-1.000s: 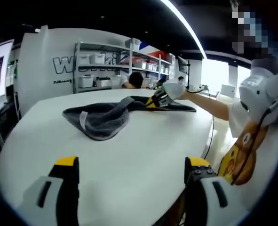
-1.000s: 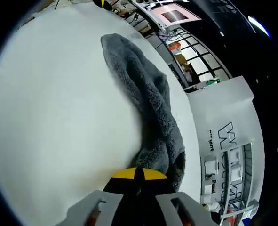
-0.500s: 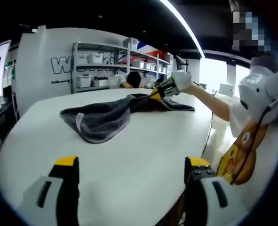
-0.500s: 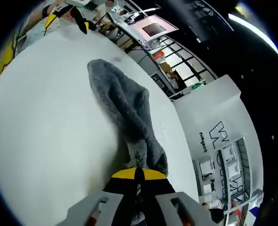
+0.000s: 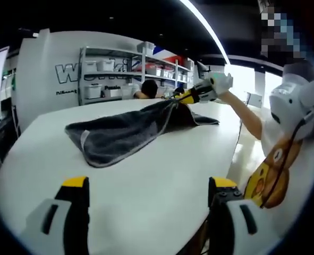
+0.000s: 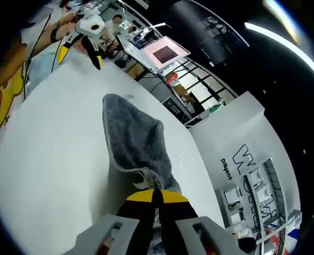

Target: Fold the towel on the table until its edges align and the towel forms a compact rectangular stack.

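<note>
Judging by the rumpled grey towel (image 5: 126, 133) on the white tabletop (image 5: 146, 196), folding has barely begun: the right gripper (image 6: 155, 204) pinches a raised corner, the left gripper (image 5: 149, 186) gapes empty.

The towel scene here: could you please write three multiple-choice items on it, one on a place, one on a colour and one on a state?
1. Where does the far end of the towel rest?
A. On the white table
B. On a shelf
C. On the floor

2. What colour is the towel?
A. Red
B. Dark grey
C. Yellow

3. How does the right gripper stand?
A. Open above the table
B. Shut on nothing
C. Shut on the towel, lifting one end

Answers:
1 A: in the left gripper view the towel's low end lies on the tabletop.
2 B: both views show dark grey fabric.
3 C: in the right gripper view its yellow-tipped fingers meet on the cloth, and the left gripper view shows that end raised. The left gripper is open, apart from the towel.
</note>
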